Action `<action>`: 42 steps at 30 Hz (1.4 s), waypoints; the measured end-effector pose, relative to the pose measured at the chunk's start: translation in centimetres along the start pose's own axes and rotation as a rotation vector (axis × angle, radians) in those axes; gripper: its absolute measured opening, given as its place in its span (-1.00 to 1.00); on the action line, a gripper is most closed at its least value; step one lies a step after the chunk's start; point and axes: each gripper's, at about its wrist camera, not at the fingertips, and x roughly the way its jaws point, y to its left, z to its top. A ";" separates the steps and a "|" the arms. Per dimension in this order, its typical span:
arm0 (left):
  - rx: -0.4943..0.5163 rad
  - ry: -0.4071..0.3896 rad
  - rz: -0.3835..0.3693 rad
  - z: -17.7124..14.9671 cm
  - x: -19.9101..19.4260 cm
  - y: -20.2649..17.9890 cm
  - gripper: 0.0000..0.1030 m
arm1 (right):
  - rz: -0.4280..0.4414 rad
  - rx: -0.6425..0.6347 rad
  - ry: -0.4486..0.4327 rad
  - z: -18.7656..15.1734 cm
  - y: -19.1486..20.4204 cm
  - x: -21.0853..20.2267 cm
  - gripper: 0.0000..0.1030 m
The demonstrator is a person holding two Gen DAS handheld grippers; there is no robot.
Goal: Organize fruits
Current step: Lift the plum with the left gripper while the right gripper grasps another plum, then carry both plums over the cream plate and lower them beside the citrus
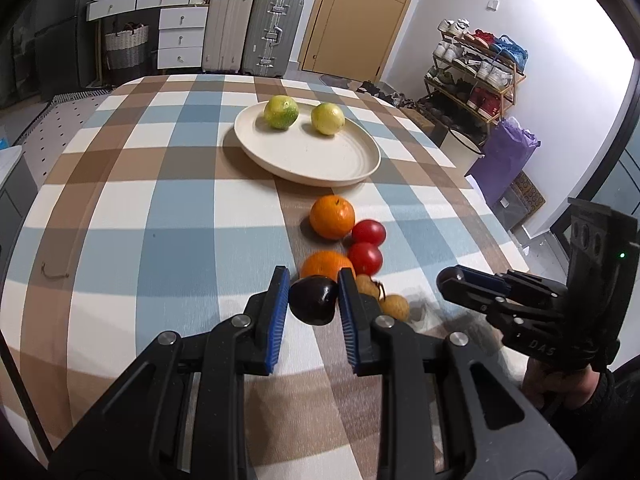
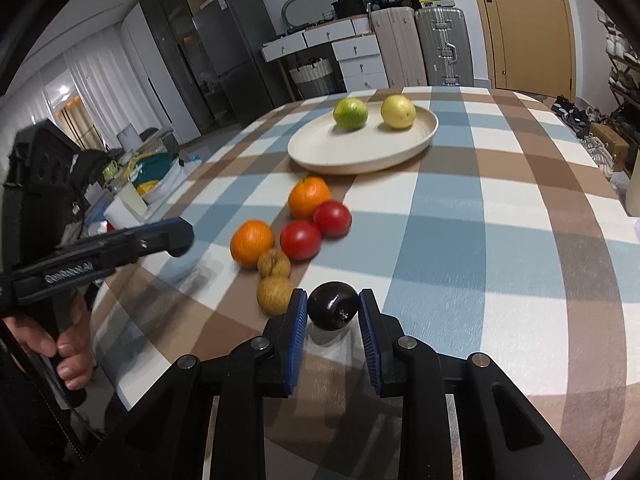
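A cream plate (image 1: 312, 160) (image 2: 352, 156) at the far middle of the table holds a green citrus (image 1: 281, 112) (image 2: 351, 113) and a yellow one (image 1: 327, 118) (image 2: 397, 111). Two oranges (image 1: 332, 216) (image 2: 252, 242), two red tomatoes (image 1: 365, 258) (image 2: 301, 239) and two tan fruits (image 1: 395, 306) (image 2: 275, 295) lie in a cluster nearer me. My left gripper (image 1: 314, 300) holds one dark plum (image 1: 313, 300) between its blue pads. My right gripper (image 2: 333, 307) holds another dark plum (image 2: 333, 306) between its pads. Each gripper shows in the other's view (image 1: 452, 280) (image 2: 182, 236).
The checked tablecloth (image 1: 160, 220) covers the table; its right edge (image 1: 492, 208) drops to the floor. Suitcases (image 1: 256, 28), drawers, a door and a shoe rack (image 1: 476, 68) stand behind. A cluttered side surface (image 2: 140, 184) lies left of the table.
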 end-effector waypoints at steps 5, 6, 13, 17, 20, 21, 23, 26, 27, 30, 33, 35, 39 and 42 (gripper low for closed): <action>0.009 -0.007 0.000 2.2 0.9 0.0 -0.58 | 0.027 -0.005 -0.030 1.7 -0.2 -0.4 -0.49; 0.011 -0.007 0.001 2.7 1.1 0.0 -0.58 | 0.033 -0.010 -0.038 2.1 -0.2 -0.4 -0.49; 0.014 -0.013 0.003 6.0 2.6 0.3 -0.58 | 0.071 -0.031 -0.064 4.8 -0.3 0.2 -0.49; 0.026 -0.016 0.011 7.9 3.3 0.2 -0.58 | 0.091 -0.028 -0.068 6.2 -0.5 0.8 -0.49; 0.039 -0.016 0.013 9.3 4.0 -0.1 -0.58 | 0.104 -0.023 -0.071 7.3 -0.7 1.3 -0.49; 0.043 -0.015 0.014 9.9 4.3 -0.1 -0.58 | 0.108 -0.021 -0.072 7.8 -0.8 1.4 -0.49; 0.049 -0.013 0.014 10.7 4.8 -0.3 -0.58 | 0.112 -0.018 -0.076 8.7 -1.0 1.7 -0.49; 0.064 -0.011 0.016 12.0 5.7 -0.5 -0.58 | 0.115 -0.019 -0.082 10.0 -1.3 2.1 -0.49; 0.069 -0.010 0.018 12.5 6.0 -0.5 -0.58 | 0.116 -0.020 -0.084 10.6 -1.4 2.3 -0.49; 0.071 -0.002 0.018 13.9 7.2 -0.4 -0.58 | 0.118 -0.019 -0.087 11.9 -1.7 3.0 -0.49; 0.070 0.005 0.020 15.1 8.6 -0.1 -0.58 | 0.119 -0.013 -0.085 13.3 -2.2 4.0 -0.49; 0.064 0.012 0.018 15.9 9.5 0.3 -0.58 | 0.117 -0.010 -0.083 14.2 -2.5 4.8 -0.49; 0.056 0.025 0.022 17.4 11.2 1.1 -0.58 | 0.106 -0.007 -0.074 15.5 -3.0 6.4 -0.49; 0.055 0.040 0.025 18.2 12.7 1.5 -0.58 | 0.100 -0.005 -0.064 16.3 -3.3 7.6 -0.48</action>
